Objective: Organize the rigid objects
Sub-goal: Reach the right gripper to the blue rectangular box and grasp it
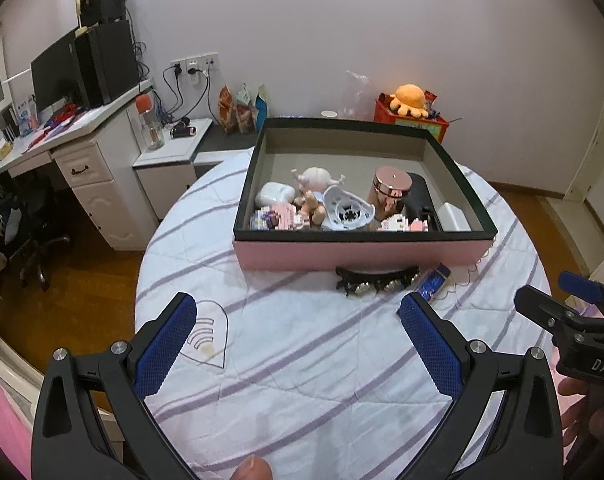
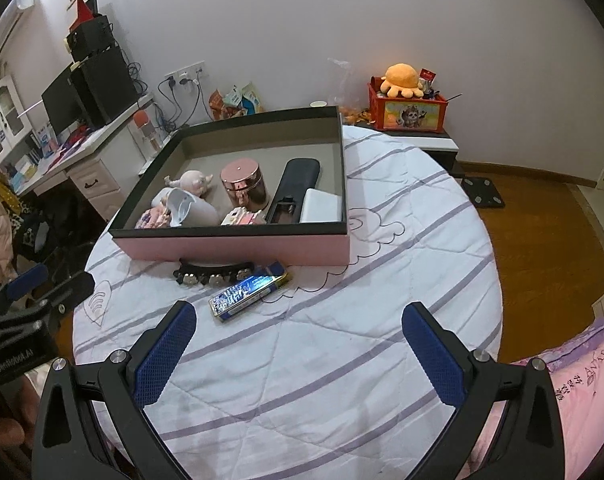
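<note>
A pink box with a black rim (image 1: 358, 254) (image 2: 238, 248) stands on the striped round table. It holds a rose-gold jar (image 1: 390, 194) (image 2: 244, 184), a black case (image 2: 292, 188), a white box (image 2: 322, 210), brick toys and figurines. In front of the box lie a black hair clip with metal studs (image 1: 372, 280) (image 2: 212, 274) and a blue glittery flat pack (image 2: 248, 292) (image 1: 434, 282). My left gripper (image 1: 298, 320) is open and empty above the table. My right gripper (image 2: 298, 328) is open and empty, just short of the blue pack.
The table's striped cloth (image 1: 302, 360) has a heart drawing (image 1: 210, 334). A white desk with monitor (image 1: 82, 148) stands at left. A red box with an orange plush (image 2: 406, 108) sits at the back right. Wooden floor (image 2: 542, 232) surrounds the table.
</note>
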Demonstrator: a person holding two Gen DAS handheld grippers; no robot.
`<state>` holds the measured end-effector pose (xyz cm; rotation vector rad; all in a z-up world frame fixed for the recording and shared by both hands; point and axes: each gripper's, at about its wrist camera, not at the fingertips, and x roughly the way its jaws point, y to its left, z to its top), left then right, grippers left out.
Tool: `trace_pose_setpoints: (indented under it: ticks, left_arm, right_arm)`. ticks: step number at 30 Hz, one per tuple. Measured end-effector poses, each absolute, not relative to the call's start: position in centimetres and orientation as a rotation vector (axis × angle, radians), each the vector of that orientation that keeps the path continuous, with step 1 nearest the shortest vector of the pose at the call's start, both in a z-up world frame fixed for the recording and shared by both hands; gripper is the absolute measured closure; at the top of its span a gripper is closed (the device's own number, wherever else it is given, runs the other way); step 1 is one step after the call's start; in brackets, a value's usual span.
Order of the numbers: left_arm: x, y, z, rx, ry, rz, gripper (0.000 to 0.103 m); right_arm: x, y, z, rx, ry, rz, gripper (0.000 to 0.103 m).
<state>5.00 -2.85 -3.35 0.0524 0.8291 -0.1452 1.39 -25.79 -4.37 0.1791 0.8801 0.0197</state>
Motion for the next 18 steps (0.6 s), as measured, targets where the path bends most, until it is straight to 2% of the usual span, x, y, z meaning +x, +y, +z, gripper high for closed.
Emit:
trace_pose_setpoints:
  ticks: [18]
  left_arm:
    - [7.5,0.1,-7.1,0.007,0.898,-0.128,0.000]
  right_arm:
    - [6.5,-22.2,-9.7,0.217,0.995,-0.037,0.000]
